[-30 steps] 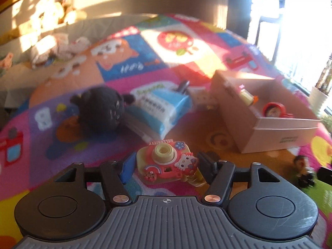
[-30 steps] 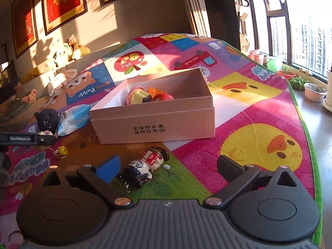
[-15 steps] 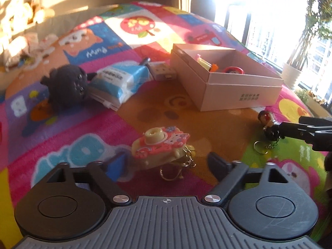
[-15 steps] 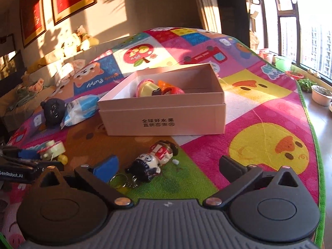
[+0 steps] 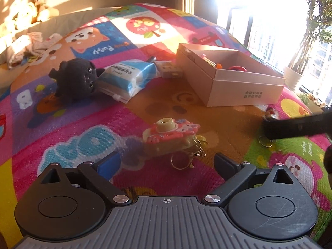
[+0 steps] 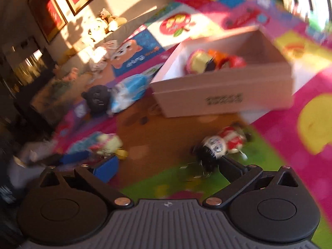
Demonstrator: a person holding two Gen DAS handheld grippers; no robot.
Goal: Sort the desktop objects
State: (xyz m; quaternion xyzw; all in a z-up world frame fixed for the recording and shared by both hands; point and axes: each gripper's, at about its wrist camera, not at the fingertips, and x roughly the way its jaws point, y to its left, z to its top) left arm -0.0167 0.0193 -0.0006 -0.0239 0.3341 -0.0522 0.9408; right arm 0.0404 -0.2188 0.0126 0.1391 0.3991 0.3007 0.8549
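Left wrist view: the left gripper [image 5: 167, 161] stands spread and empty, the camera keychain [image 5: 170, 138] just beyond its fingertips. The right gripper [image 6: 168, 166], also spread, crowds the doll keychain [image 6: 222, 145] at its right finger; the blurred view suggests a hurried close could knock it aside. The box [image 6: 228, 95] lies farther off.

We see a bright patchwork play mat [image 5: 62, 124] underfoot, soft toys [image 5: 35, 10] lined along the sofa back, red framed pictures [image 6: 68, 2] on the wall, and a potted plant [image 5: 311, 31] by the sunny window.
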